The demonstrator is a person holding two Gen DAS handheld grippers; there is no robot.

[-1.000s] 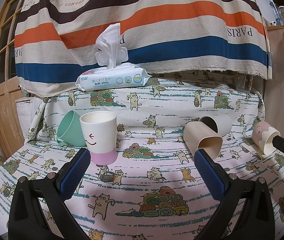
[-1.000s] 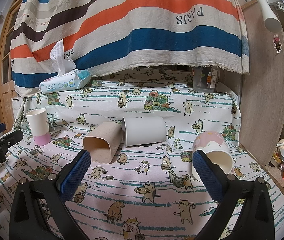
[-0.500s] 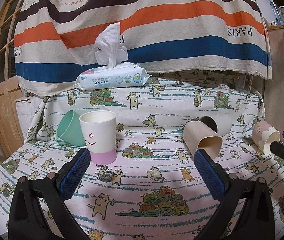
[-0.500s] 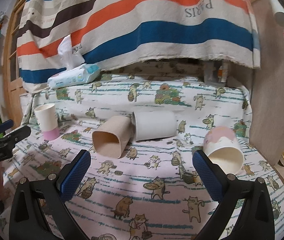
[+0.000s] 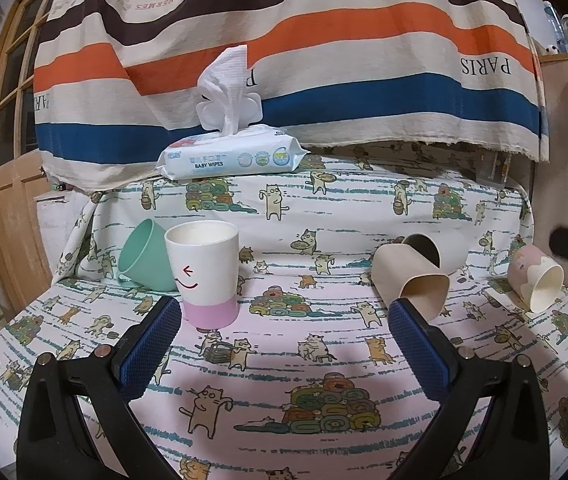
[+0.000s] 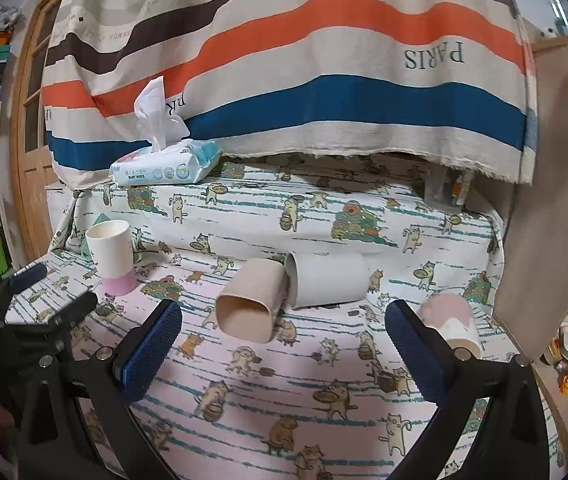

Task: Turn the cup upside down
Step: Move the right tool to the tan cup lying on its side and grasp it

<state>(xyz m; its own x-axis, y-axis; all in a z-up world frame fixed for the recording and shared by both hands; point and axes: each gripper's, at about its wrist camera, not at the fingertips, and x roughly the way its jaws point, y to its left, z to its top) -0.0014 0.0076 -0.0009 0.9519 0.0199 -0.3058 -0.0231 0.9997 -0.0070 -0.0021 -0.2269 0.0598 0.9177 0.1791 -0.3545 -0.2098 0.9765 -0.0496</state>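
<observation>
A white cup with a pink base and red smile (image 5: 203,272) stands upright, also in the right wrist view (image 6: 111,258). A mint cup (image 5: 143,254) leans behind it. A beige cup (image 5: 412,282) (image 6: 251,306), a grey-white cup (image 5: 430,250) (image 6: 326,278) and a pink-and-white cup (image 5: 536,280) (image 6: 450,322) lie on their sides. My left gripper (image 5: 284,344) is open and empty, just right of the smile cup. My right gripper (image 6: 284,346) is open and empty, in front of the beige cup, the pink-and-white cup behind its right finger.
A baby wipes pack (image 5: 231,158) lies on the raised ledge at the back under a striped cloth (image 5: 324,60). A wooden panel (image 6: 544,220) bounds the right side and a wooden door (image 5: 7,160) the left. The cat-print cloth (image 5: 284,380) covers the table.
The right gripper has moved up and forward toward the lying cups, with the view swinging left. The left gripper has barely moved.
</observation>
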